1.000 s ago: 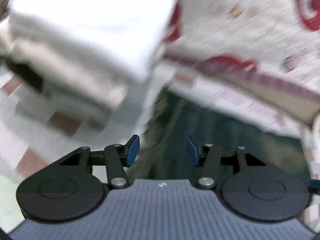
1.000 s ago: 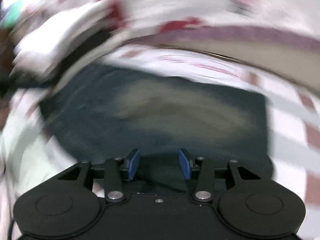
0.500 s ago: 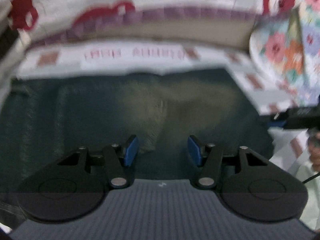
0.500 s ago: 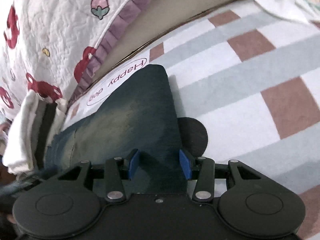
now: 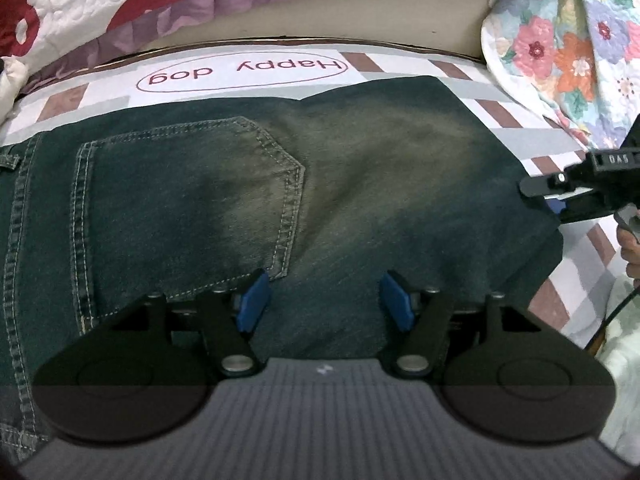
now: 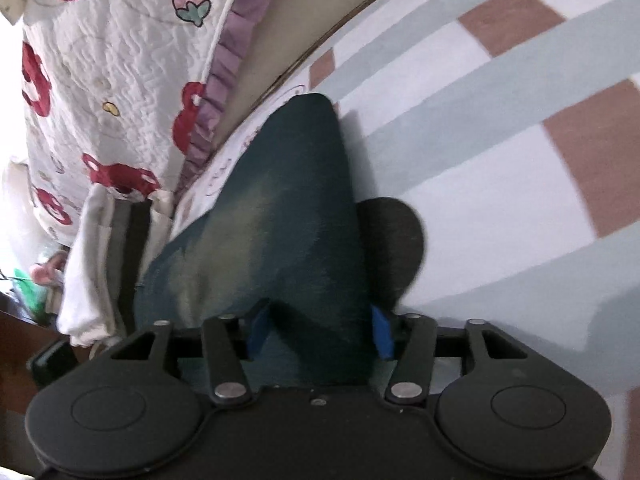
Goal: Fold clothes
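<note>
I am in a home bedroom. A checked sheet (image 5: 500, 112) covers the bed, with a quilted strawberry-print bedspread (image 6: 120, 80) and a floral blanket (image 5: 560, 40) beside it.

The right gripper (image 6: 320, 330) pointed down at a pair of dark blue jeans (image 6: 280, 216) lying on a checked sheet (image 6: 500, 128) of white, grey and brown squares. Its jaws had just been opening, and the edge of the jeans sat between the two blue pads (image 6: 382, 332), which stood apart with the cloth loose between them. A round dark shadow (image 6: 394, 240) lay just beside the jeans on the sheet. To the left hung a white quilt (image 6: 120, 80) with red pictures and a purple frill. Below the quilt sat a stack of folded white clothes (image 6: 90, 264).
</note>
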`<state>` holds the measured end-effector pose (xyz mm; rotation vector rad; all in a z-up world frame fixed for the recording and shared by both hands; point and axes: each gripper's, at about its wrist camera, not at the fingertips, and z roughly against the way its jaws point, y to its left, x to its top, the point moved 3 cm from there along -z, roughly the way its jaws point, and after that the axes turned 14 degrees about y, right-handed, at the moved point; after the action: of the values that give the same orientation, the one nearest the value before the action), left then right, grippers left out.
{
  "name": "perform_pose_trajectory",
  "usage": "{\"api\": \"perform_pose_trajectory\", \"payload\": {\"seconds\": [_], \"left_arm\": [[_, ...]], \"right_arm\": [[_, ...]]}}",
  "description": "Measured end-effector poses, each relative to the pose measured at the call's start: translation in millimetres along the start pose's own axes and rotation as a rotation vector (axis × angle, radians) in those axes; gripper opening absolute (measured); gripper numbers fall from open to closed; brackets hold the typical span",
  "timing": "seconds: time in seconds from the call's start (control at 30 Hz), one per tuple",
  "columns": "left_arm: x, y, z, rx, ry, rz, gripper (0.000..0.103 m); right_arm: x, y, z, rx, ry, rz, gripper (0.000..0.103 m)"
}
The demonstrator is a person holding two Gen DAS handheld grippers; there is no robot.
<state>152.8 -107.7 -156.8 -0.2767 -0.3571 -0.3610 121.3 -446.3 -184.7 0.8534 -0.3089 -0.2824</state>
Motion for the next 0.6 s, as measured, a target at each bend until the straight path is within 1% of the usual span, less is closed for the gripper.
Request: {"api": "perform_pose_trajectory", "payload": {"seconds": [0.07, 0.13, 0.17, 0.2, 0.3, 0.33, 0.47, 0.5, 0.6], "left_arm": [[1, 1, 0, -0.007, 0.001, 0.005, 0.062], [-1, 1, 2, -0.014, 0.001, 0.009, 0.062], [-2, 2, 4, -0.018, 0.001, 0.013, 0.062], [-2, 2, 5, -0.023, 0.002, 0.017, 0.062], [-4, 2, 13, -0.047, -0.012, 0.018, 0.06], [-4, 1, 14, -0.058, -0.016, 0.009, 0.059], [-7, -10, 25, -0.125, -0.06, -0.051, 0.054], [-8, -13, 28, -0.147, -0.075, -0.065, 0.054], [-8, -21, 33, -0.246, -0.112, -0.088, 0.054]], "right_arm": [[0, 1, -3, 0.024, -0.011, -0.03, 0.066], [-2, 11, -4, -0.012, -0.008, 0.014, 0.047], [-3, 20, -1, -0.028, -0.011, 0.057, 0.025], [-5, 30, 4, -0.043, -0.015, 0.106, 0.022], [-6, 71, 21, 0.008, -0.052, 0.214, 0.019], [-5, 86, 23, 0.004, -0.05, 0.251, 0.019], [1, 116, 24, -0.045, -0.051, 0.308, 0.019], [2, 120, 25, -0.041, -0.054, 0.307, 0.019], [4, 132, 26, -0.028, -0.049, 0.329, 0.019]]}}
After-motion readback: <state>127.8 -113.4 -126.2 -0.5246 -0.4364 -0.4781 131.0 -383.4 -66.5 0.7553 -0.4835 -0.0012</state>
